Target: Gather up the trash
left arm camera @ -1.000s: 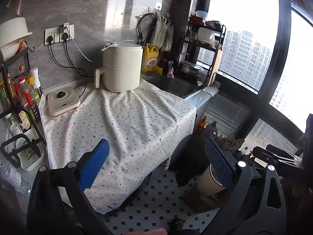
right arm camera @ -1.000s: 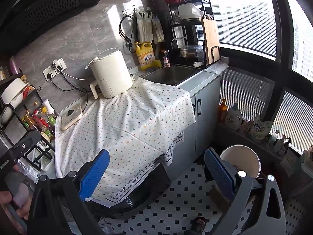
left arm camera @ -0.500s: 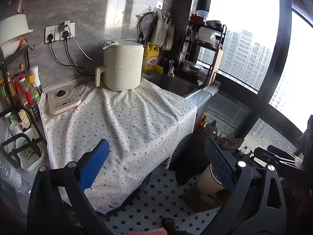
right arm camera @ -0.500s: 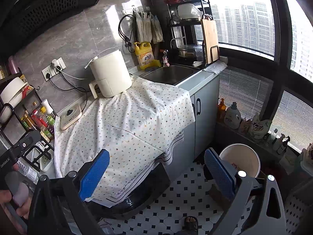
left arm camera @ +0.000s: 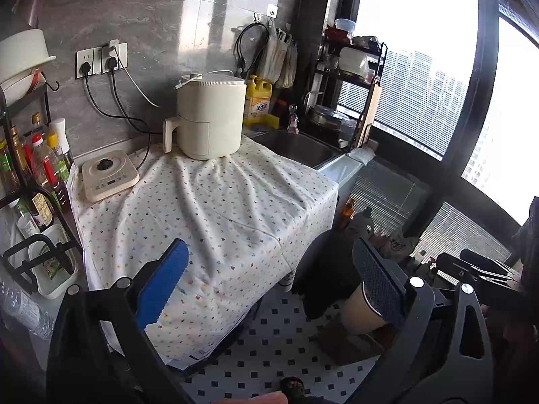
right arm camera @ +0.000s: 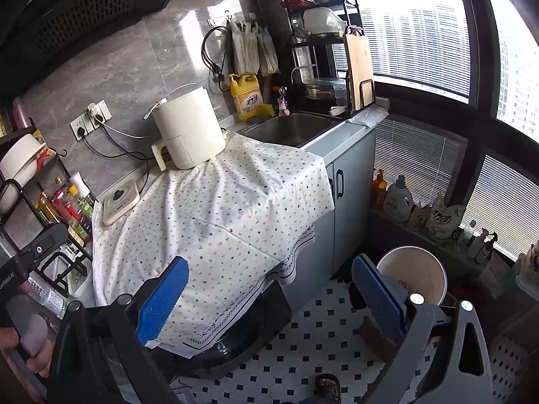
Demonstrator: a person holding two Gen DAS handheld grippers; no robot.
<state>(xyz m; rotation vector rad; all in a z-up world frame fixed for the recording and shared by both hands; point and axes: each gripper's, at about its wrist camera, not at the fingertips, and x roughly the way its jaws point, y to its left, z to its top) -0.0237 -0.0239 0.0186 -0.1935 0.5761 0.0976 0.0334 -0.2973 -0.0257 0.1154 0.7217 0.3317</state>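
A beige round trash bin (right arm camera: 416, 274) stands on the tiled floor to the right of the counter; in the left wrist view the bin (left arm camera: 360, 311) shows partly behind my right finger. The counter is covered by a white dotted cloth (left arm camera: 209, 215), also seen in the right wrist view (right arm camera: 219, 215). No loose trash shows on the cloth. My left gripper (left arm camera: 269, 282) is open and empty above the cloth's front edge. My right gripper (right arm camera: 269, 293) is open and empty, higher and further back, over the cloth's front corner.
A cream air fryer (left arm camera: 209, 118) and a small white cooker (left arm camera: 107, 175) sit at the back of the cloth. A sink (right arm camera: 289, 128) lies to the right, a bottle rack (left arm camera: 30, 168) to the left. Bottles line the window ledge (right arm camera: 421, 212).
Both views have shifted slightly; the left gripper has crept a little towards the counter. Both grippers stay open and empty.
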